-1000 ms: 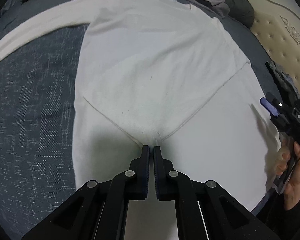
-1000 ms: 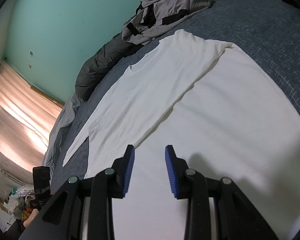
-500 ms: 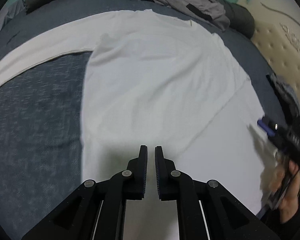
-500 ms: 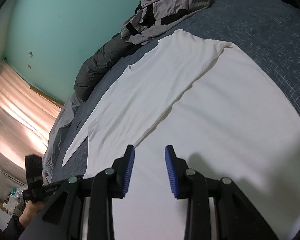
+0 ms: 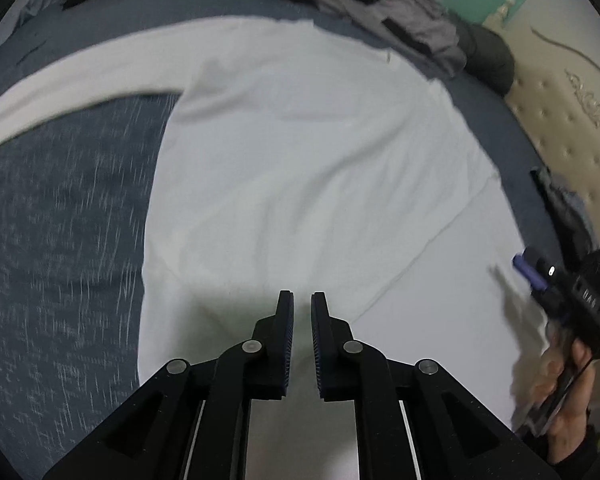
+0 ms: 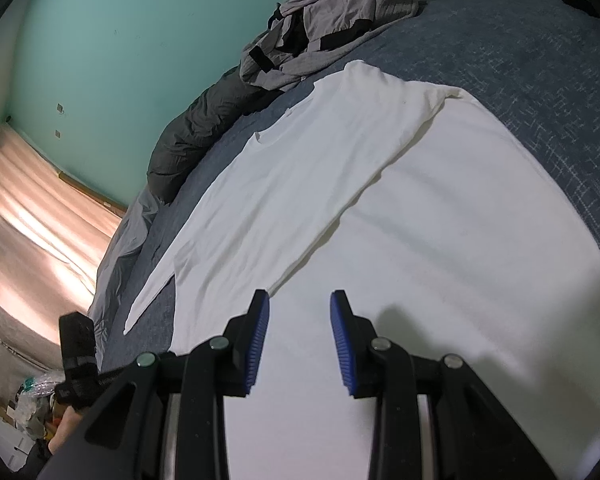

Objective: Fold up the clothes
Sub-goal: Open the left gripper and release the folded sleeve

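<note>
A dark blue bedspread (image 6: 540, 64) covers the bed and serves as the folding surface, with the white long-sleeved shirt (image 5: 300, 152) spread flat across most of it. One sleeve has been laid diagonally over the body, its edge running as a crease toward the hem, while the other sleeve (image 5: 80, 76) is stretched out over the bedspread, so the fold looks about half begun. A heap of grey clothes (image 6: 332, 12) sits at the far edge by a dark rolled duvet (image 6: 192, 136) (probably waiting their turn). The left gripper (image 5: 301, 308) hangs just above the shirt near the sleeve's end, its jaws opening with nothing between them. The right gripper (image 6: 299, 312) hovers over the hem side, jaws parted and empty, likely ready to pin or lift cloth.
</note>
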